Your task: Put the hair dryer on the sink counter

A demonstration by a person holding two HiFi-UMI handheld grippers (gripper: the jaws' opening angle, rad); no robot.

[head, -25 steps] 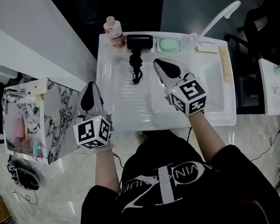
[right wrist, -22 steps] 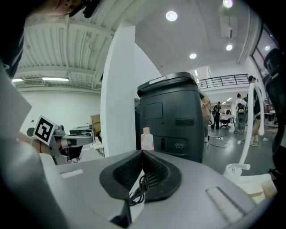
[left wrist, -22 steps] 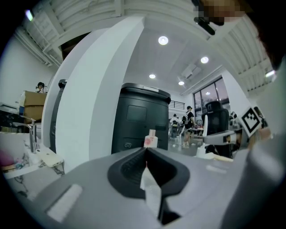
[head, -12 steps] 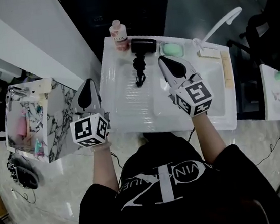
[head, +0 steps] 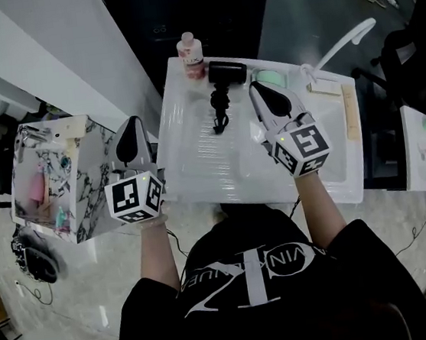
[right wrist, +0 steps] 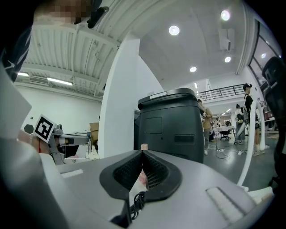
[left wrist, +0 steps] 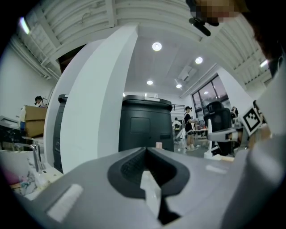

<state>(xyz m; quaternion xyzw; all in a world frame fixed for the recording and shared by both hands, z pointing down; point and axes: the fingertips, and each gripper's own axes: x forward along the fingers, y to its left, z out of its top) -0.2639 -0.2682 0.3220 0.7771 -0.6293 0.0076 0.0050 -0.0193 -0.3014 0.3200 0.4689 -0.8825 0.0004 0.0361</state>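
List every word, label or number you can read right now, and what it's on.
"VIN": part of the white print on the person's black shirt; the rest can't be read.
Pink bottle: red print on its label, too small to read.
Left gripper and right gripper: square code markers on their cubes, no words.
Hair dryer: no print visible.

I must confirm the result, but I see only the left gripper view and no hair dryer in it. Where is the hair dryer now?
Observer: The hair dryer lies on the white sink counter, near its far edge.
Operator: Does the right gripper hold it?
Observer: No, the right gripper is shut on nothing, hovering beside it.
Operator: What stands next to it?
Observer: A pink bottle, just left of it in the head view.
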